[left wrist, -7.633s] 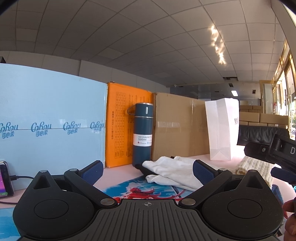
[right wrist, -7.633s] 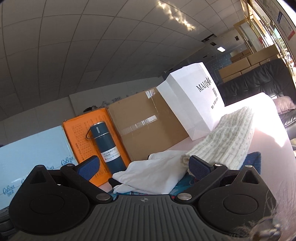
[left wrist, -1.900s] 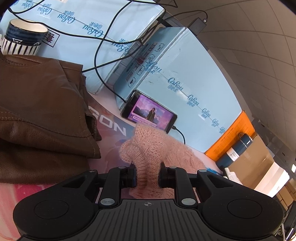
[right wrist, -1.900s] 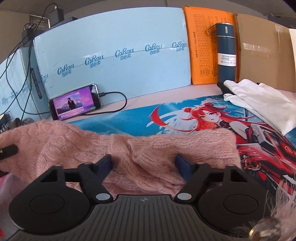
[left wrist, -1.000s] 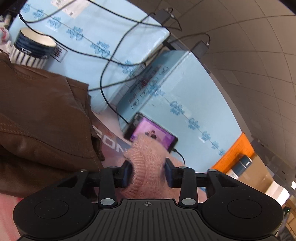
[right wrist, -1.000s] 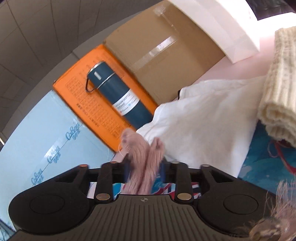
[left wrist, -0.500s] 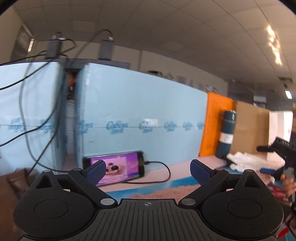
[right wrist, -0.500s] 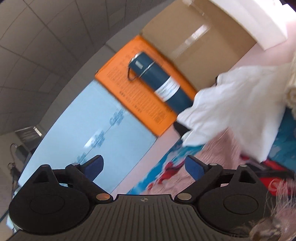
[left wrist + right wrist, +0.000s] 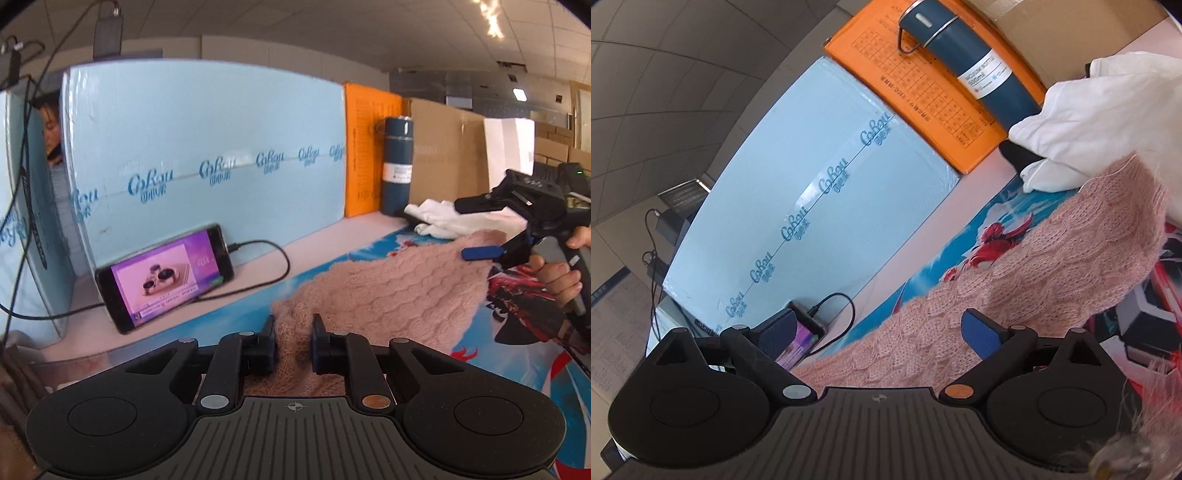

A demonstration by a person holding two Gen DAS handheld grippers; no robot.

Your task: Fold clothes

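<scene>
Knitwear was nearest: our left gripper (image 9: 293, 341) was clenched on one end of the pink sweater (image 9: 388, 291), which stretched away rightward across the printed mat (image 9: 524, 373). Our right gripper (image 9: 879, 328), released and wide, hovered over the far end, so it was nearer to that edge.
</scene>
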